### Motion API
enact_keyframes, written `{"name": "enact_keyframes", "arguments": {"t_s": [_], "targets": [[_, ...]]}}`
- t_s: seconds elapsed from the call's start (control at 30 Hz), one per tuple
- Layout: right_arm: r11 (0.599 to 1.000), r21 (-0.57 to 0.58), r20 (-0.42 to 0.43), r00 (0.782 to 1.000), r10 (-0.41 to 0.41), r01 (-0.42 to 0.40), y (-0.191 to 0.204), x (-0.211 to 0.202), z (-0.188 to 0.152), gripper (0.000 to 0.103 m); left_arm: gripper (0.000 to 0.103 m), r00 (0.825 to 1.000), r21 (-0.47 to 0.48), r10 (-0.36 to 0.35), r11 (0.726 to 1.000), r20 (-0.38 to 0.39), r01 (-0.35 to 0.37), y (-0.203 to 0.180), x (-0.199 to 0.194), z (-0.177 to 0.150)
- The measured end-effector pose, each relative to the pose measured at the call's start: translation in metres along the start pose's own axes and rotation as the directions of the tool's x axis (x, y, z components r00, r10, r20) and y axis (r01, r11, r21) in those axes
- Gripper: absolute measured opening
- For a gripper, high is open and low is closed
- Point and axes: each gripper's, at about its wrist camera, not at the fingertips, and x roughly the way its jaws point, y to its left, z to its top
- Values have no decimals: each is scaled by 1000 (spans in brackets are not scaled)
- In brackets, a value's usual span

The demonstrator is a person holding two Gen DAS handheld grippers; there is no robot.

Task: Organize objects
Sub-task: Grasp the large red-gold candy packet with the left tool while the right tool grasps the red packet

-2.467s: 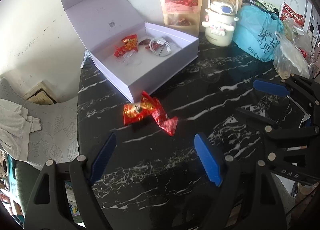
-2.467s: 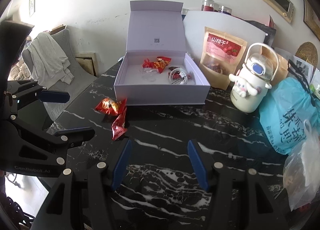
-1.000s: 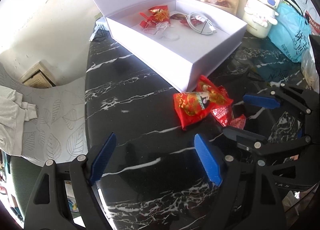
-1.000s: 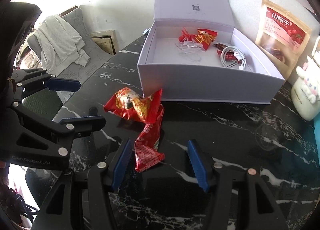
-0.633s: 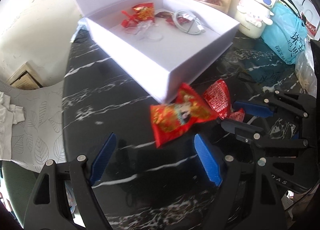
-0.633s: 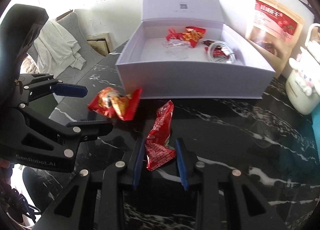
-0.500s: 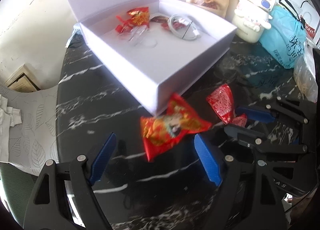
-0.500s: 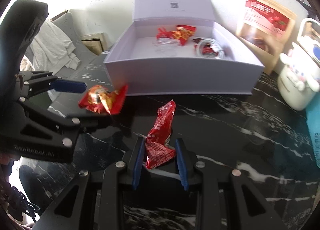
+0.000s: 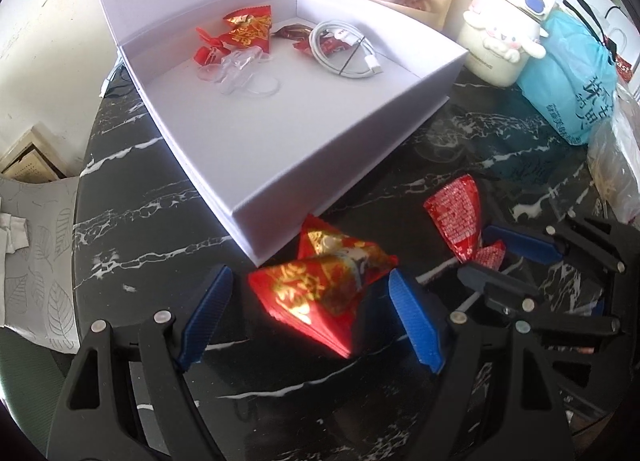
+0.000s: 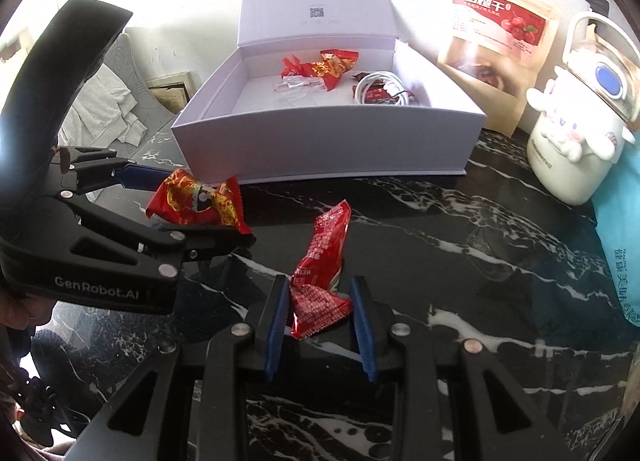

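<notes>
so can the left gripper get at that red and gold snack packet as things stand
Probably yes. The left gripper is open, and the red and gold snack packet already lies between its blue fingers on the black table. The white box sits just behind it, but nothing blocks closing.

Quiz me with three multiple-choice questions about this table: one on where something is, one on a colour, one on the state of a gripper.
1. Where is the white cable?
A. inside the open box
B. on the table
C. in the blue bag

2. What colour are the gripper pads?
A. green
B. blue
C. yellow

3. What is the right gripper doing?
A. wide open, empty
B. out of view
C. closed on a red packet

Answers: 1 A, the cable lies coiled on the box floor. 2 B, both views show blue pads. 3 C, its pads pinch the packet's lower end.
</notes>
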Motion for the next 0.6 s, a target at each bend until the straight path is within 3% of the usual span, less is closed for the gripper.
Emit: {"name": "enact_keyframes", "arguments": {"t_s": [0.2,0.33,0.4,0.6], "targets": [[1000,9,7,1000,-8,8,-5,-2,-4,31,78,998,-14,-45,999,34,45,-4,0,2],[1000,13,7,1000,-28,28,-8,-4,-6,31,61,998,31,16,999,59,-18,-8,-3,-3],[999,15,7,999,-36,35,-8,-4,-7,31,52,998,32,13,999,58,-15,-7,-5,-6],[998,30,7,999,-52,52,-7,-8,-11,31,51,999,50,-3,999,43,1,-15,-11,-15]]}}
